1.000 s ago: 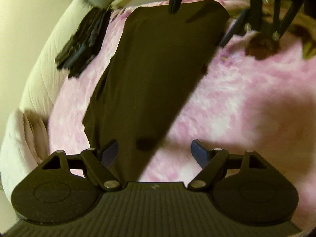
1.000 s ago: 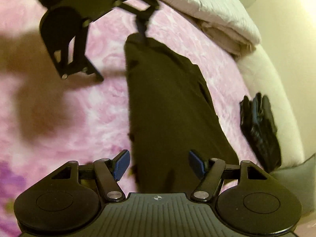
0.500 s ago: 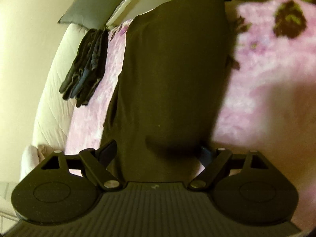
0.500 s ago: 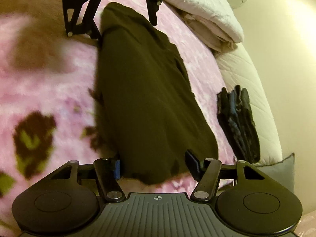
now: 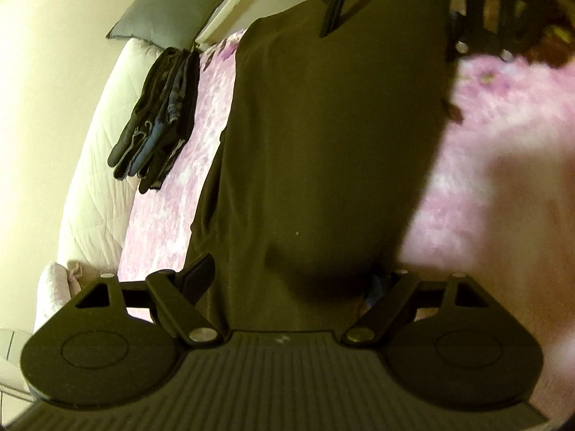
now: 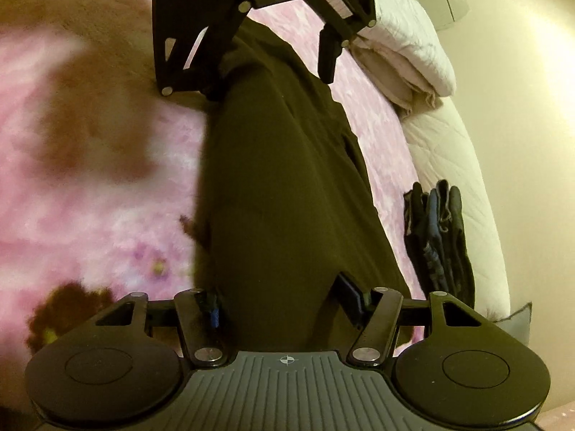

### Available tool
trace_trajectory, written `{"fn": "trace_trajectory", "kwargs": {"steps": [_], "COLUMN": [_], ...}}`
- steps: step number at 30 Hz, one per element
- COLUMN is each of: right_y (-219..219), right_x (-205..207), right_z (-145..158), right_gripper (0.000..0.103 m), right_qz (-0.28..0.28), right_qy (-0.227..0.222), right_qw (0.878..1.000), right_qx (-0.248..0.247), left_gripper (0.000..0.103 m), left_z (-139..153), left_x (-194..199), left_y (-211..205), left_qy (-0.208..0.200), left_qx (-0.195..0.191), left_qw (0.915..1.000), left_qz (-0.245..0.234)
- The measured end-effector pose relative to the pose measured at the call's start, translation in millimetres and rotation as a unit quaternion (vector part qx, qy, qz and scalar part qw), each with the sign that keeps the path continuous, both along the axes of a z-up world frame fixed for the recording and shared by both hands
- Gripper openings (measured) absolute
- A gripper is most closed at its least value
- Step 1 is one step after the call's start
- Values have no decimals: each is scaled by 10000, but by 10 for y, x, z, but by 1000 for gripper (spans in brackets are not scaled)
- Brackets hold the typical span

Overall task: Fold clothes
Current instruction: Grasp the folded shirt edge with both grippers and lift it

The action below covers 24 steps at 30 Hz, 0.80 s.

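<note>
The left hand-held gripper (image 5: 291, 280) and the right hand-held gripper (image 6: 284, 296) stood wide open, each straddling an end of the dark garment (image 5: 323, 143) on the pink blanket (image 5: 503, 179).

We see a dark garment (image 5: 323, 151) of smooth matt cloth on a fluffy pink blanket (image 5: 503, 136). The grippers (image 6: 280, 301) are matt black plastic with shiny metal pins.

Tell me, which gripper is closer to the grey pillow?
Right. The right gripper sits at the end of the dark garment beside the grey pillow; the left gripper is at the opposite end, with the pillow far ahead.
</note>
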State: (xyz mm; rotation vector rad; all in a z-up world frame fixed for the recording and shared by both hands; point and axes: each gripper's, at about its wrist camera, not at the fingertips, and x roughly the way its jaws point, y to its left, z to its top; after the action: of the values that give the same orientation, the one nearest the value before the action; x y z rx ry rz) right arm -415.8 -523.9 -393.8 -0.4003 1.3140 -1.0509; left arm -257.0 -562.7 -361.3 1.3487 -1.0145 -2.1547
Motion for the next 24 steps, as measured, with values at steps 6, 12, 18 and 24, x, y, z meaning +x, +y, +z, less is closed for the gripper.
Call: {"fn": "trace_trajectory", "kwargs": {"steps": [6,12,18,24], "right_y": [-80,-187,-169,-55], "right_x": [-262,-426,-576,-737], "right_z": [271,769,1110,1620], "right_gripper": [27,24,23,22], "right_qz": [113,103,293,563], "right_qy": [-474,-785,-632,-513], "right_qw": [9986,9960,9953,9941], "right_qx": [225,424,677,776], "left_gripper": [81,35,11,11], "left_z": [-41,-72,254,930], "left_x": [74,-53,-152,-229], "left_y": [-103,-221,-181,-36], "left_qy": [-95,-374,-404,-383], "left_qx": [-100,-69,192,344], "left_qw": [9999,9991,9981,9958], "left_qz": [91,190,424,751]}}
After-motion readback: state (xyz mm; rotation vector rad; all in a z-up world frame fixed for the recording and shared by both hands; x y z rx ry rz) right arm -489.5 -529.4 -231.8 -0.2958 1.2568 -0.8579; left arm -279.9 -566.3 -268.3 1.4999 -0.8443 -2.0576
